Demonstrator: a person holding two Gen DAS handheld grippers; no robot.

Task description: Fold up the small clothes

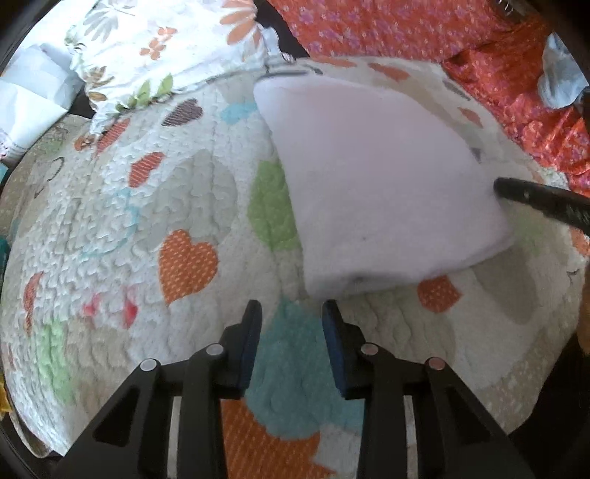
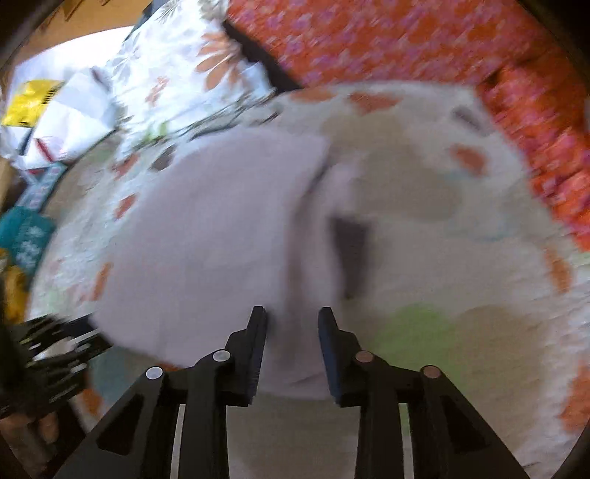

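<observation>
A pale lilac small garment (image 1: 383, 184) lies folded on the heart-patterned quilt (image 1: 147, 206), ahead and to the right of my left gripper (image 1: 291, 313), which is open, empty and just short of its near edge. A finger of the right gripper (image 1: 538, 202) touches the garment's right side. In the blurred right wrist view, the garment (image 2: 206, 235) fills the centre and my right gripper (image 2: 293, 317) is open over its near edge. The left gripper (image 2: 55, 350) shows at the lower left.
A white floral cloth (image 1: 166, 48) lies at the far left of the quilt. An orange floral fabric (image 1: 424, 29) runs along the back and right. White bags and paper (image 2: 66, 110) lie at the far left, beside a teal item (image 2: 22, 235).
</observation>
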